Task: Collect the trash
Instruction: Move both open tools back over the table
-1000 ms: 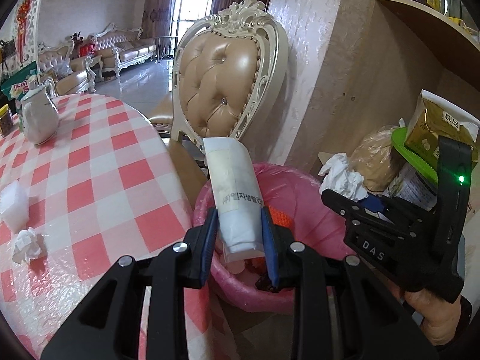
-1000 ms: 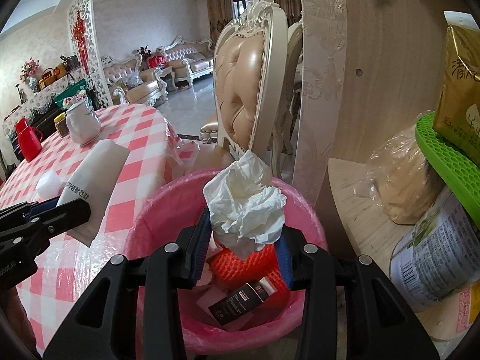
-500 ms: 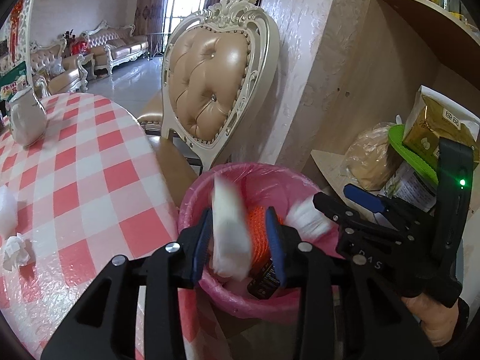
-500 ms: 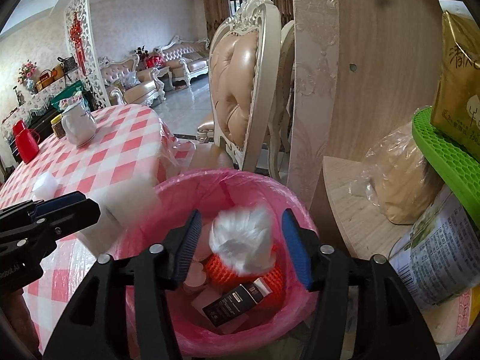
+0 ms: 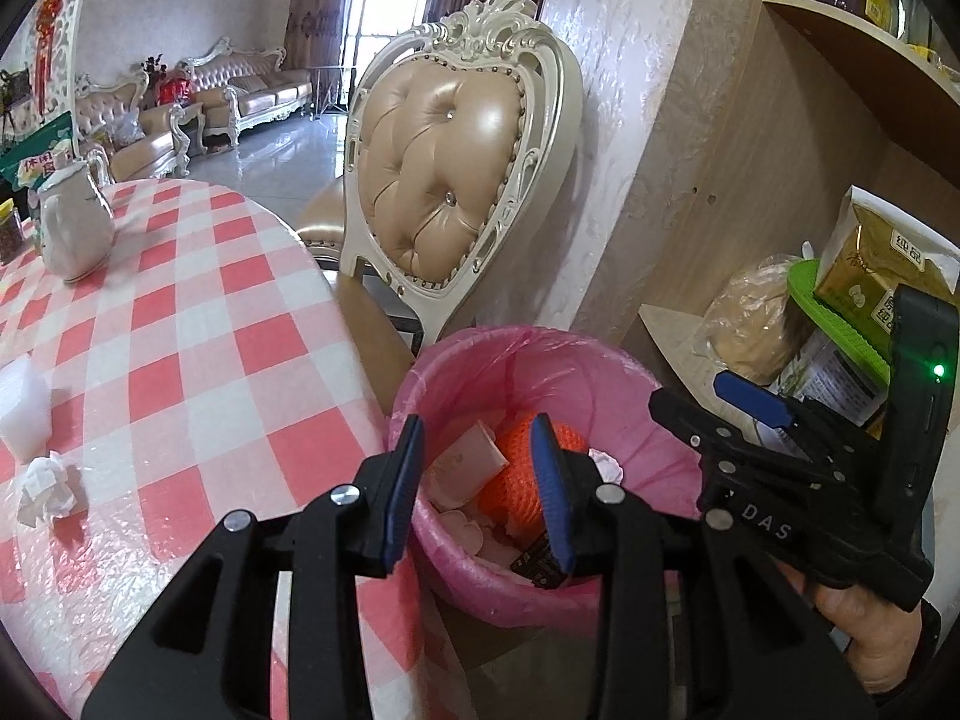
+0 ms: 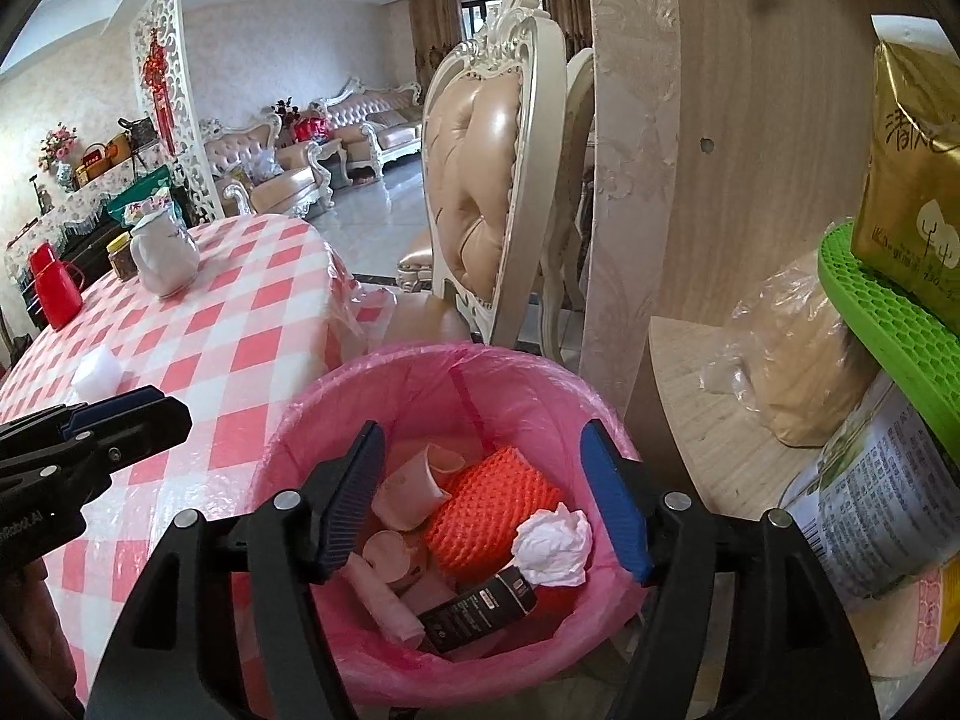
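On the far left I see the table (image 5: 180, 330) with its red and white checked cloth. A crumpled tissue (image 5: 48, 489) lies near its edge, and a white foam block (image 5: 21, 414) sits just beside it. Farther back on the table stands a white jug (image 5: 75, 228).

My left gripper (image 5: 477, 480) hangs over the left part of the pink trash bin (image 5: 456, 576). Its fingers are apart with nothing between them. Behind the bin stands a chair (image 5: 444, 180) with a beige padded back.

The bin stands between the table and the wooden shelf (image 6: 690, 396). Inside it I see a beige tube (image 6: 381, 597), an orange foam net (image 6: 492, 510), a black box (image 6: 480, 603) and a white tissue ball (image 6: 552, 546) that lies on top of the net and the box.

My right gripper (image 6: 486, 495) is over the bin too, opened wide and empty. On the shelf to the right lie a plastic bag (image 6: 798, 360) with something beige and a tin can (image 6: 870, 510).
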